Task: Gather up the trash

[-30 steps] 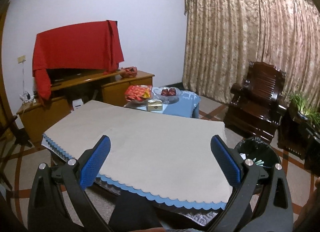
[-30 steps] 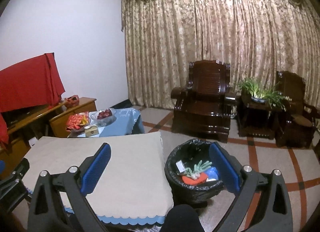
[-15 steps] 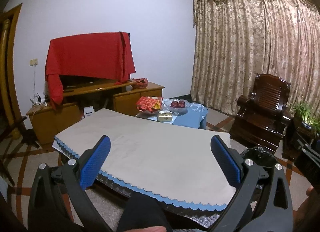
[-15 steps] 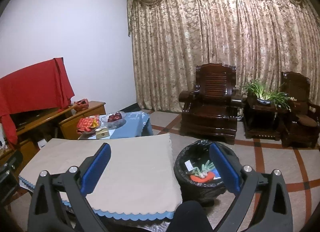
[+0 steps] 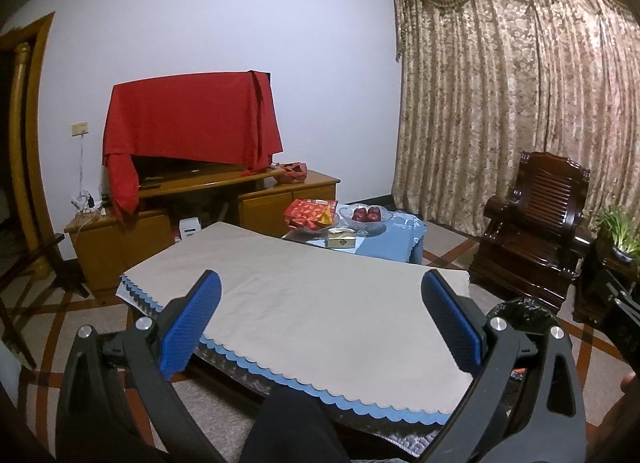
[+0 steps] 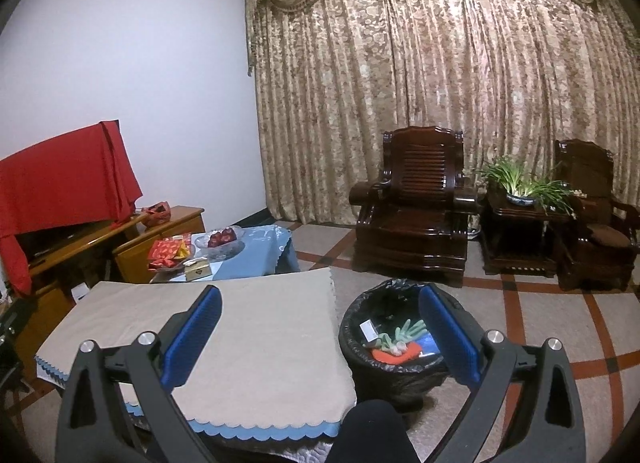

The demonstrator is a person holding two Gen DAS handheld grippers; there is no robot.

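Item 1, trash bin (image 6: 394, 347): round, lined with a crinkled glossy black bag, standing on the floor just right of the near table. Inside lie a white slip, pale green stalk-like scraps, an orange piece and something blue, so the trash (image 6: 396, 341) appears already collected. In the left wrist view only the bin's black rim (image 5: 524, 309) shows, past the table's right corner.

Item 2, right gripper (image 6: 320, 337): jaws spread wide, nothing between the blue ribbed pads (image 6: 192, 337), held above the table edge and the bin.

Item 3, left gripper (image 5: 320, 323): likewise released and empty, blue textured pads (image 5: 190, 327) on black plastic arms with silver bolts, facing across the table.

Step in hand, by judgement: the last pieces seem deposited and the task looks at or near its end. The next move calls for a scan of the tabletop and floor for any missed scrap; none is visible.

Item 4, near table (image 5: 320, 303): rectangular, covered by a smooth beige cloth with a scalloped blue trim, over a grey quilted underlayer.

Item 5, far low table (image 6: 264, 247): blue cloth, 2 glass dishes, red packets, a small box.

Item 6, surroundings: 2 dark carved wooden armchairs (image 6: 416, 215), heavy patterned curtains (image 6: 440, 83), a red cloth (image 5: 188, 119) draped on a wooden cabinet, tiled floor.
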